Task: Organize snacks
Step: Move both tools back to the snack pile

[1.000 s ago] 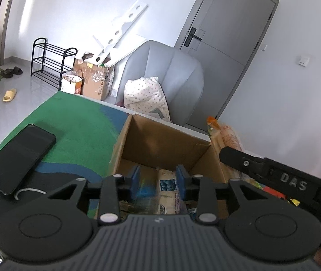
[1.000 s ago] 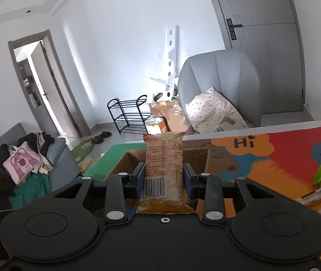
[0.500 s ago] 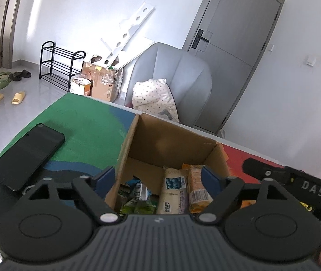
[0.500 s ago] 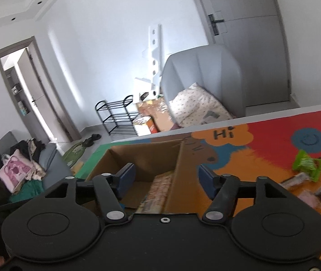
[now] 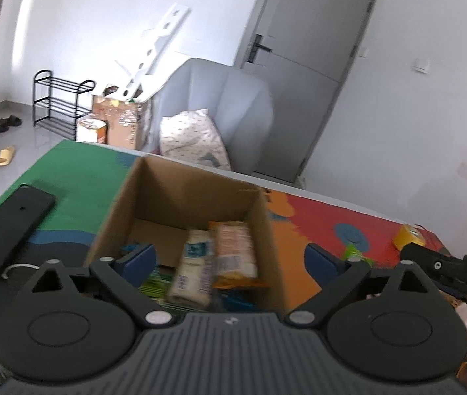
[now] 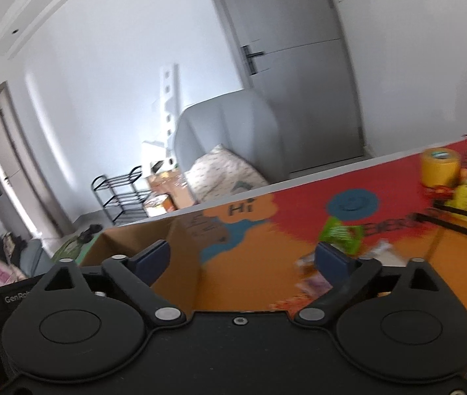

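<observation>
- Left wrist view: the surface (image 5: 315,210), under a mat of green, blue, orange and red, carries an open cardboard box (image 5: 266,230), the landmark for all that follows.
- Behind the box, off the surface, stands a grey armchair (image 5: 233,105) with a spotted cushion (image 5: 190,138) on its seat.
- Left of the box a black phone (image 5: 10,227) lies flat on the green part of the mat, well apart from it.
- Inside the box, toward its right wall, an orange snack pack (image 5: 233,253) and a pale pack with a blue label (image 5: 192,266) lie side by side, touching; green wrappers (image 5: 154,283) lie below them on the box floor.
- Left gripper (image 5: 230,260) hangs over the near edge of the box; its jaws have just been opening and stand wide apart, pressing on nothing, with the packs lying loose in the box below.
- Right wrist view: the right gripper (image 6: 243,260) is beside the box's right wall (image 6: 184,256), over the orange mat; its jaws have just been opening and stand wide, with nothing between them.
- Right of the box, on the mat, lies a green snack bag (image 6: 342,233); blurred small wrappers (image 6: 312,286) lie near it.
- Farther right of the box stands a yellow tape roll (image 6: 440,166).
</observation>
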`<state>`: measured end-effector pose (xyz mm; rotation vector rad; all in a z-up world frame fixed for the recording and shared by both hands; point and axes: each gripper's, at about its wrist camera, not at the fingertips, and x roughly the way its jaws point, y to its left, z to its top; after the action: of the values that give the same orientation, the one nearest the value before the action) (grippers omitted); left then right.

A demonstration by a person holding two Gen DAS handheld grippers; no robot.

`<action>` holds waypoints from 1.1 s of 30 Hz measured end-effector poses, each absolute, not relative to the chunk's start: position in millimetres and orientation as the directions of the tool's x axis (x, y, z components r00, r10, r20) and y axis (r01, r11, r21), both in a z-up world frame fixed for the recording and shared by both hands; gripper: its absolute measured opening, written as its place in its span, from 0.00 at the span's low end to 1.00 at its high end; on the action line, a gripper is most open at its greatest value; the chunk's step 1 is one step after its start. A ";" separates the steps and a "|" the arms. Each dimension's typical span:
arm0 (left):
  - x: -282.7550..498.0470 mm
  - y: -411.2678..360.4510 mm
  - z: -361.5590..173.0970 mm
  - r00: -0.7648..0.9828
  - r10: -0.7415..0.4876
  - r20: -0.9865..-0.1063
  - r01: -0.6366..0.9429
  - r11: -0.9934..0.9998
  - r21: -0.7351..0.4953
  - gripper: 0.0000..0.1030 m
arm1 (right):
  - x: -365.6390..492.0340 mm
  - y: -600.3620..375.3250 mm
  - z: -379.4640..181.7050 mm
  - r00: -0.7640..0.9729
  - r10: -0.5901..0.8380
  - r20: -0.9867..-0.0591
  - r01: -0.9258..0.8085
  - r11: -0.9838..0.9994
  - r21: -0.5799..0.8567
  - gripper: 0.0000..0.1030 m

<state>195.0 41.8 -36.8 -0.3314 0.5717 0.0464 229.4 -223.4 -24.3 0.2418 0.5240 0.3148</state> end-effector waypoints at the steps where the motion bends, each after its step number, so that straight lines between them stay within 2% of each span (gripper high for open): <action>1: 195.3 36.2 -36.4 0.841 -0.059 -0.538 -0.121 0.948 -0.294 0.96 | 227.9 -228.5 -24.5 0.825 0.342 -0.449 -0.218 0.927 0.305 0.99; 15: 198.2 -57.3 -47.1 0.810 -0.233 -0.539 0.094 0.958 -0.272 0.99 | 188.5 -320.7 -39.9 0.870 0.152 -0.469 -0.006 0.955 0.298 1.00; 21: 202.0 -87.0 -58.9 0.787 -0.273 -0.554 0.130 0.950 -0.283 0.99 | 174.6 -355.5 -49.6 0.871 0.094 -0.481 0.065 0.950 0.304 1.00; 33: 209.8 -114.8 -71.4 0.766 -0.270 -0.583 0.137 0.955 -0.262 0.98 | 183.9 -378.5 -70.3 0.853 0.141 -0.502 0.044 0.939 0.340 0.97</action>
<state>209.8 -114.8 -71.4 -0.2098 0.6625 -0.2225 183.9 -378.5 -70.3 0.3503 0.5494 0.0521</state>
